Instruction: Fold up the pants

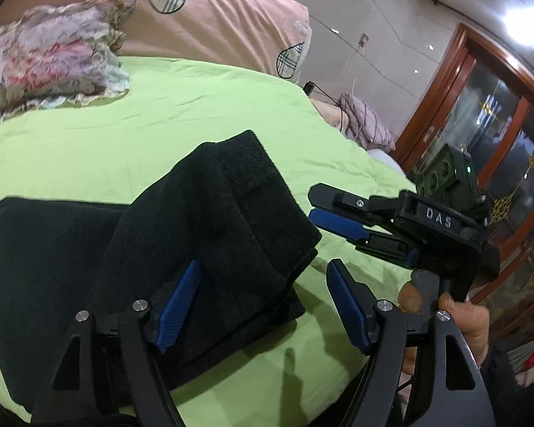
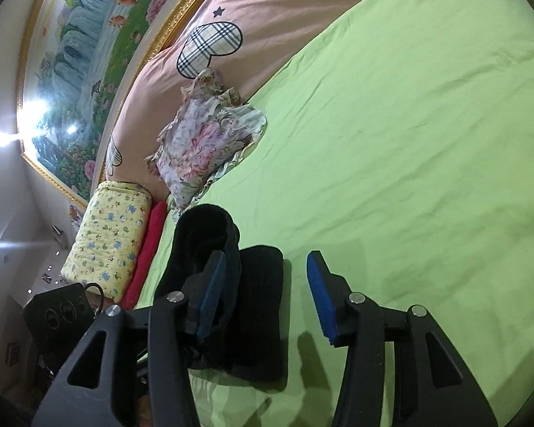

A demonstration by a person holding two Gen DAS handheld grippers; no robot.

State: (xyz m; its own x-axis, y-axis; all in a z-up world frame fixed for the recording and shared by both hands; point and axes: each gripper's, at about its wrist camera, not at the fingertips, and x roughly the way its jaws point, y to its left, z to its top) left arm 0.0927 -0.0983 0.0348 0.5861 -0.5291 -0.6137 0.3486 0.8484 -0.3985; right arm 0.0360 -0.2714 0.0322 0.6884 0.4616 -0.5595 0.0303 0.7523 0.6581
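The black pants (image 1: 213, 213) lie folded in a thick stack on the green bed sheet (image 1: 195, 106). My left gripper (image 1: 263, 302) is open just above the stack's right edge: the left blue pad is over the cloth and the right pad is over bare sheet. My right gripper (image 1: 320, 208) hovers just right of the pants, held by a hand (image 1: 462, 320), with nothing between its fingers. In the right wrist view the right gripper (image 2: 267, 288) is open, and the folded pants (image 2: 256, 320) lie under its left pad.
A floral cushion (image 1: 50, 60) (image 2: 210, 142) and a pink duvet (image 1: 224, 17) lie at the head of the bed. A yellow patterned pillow (image 2: 110, 235) and red cloth (image 2: 149, 249) sit at the bed's edge. A wooden glass cabinet (image 1: 498, 124) stands to the right.
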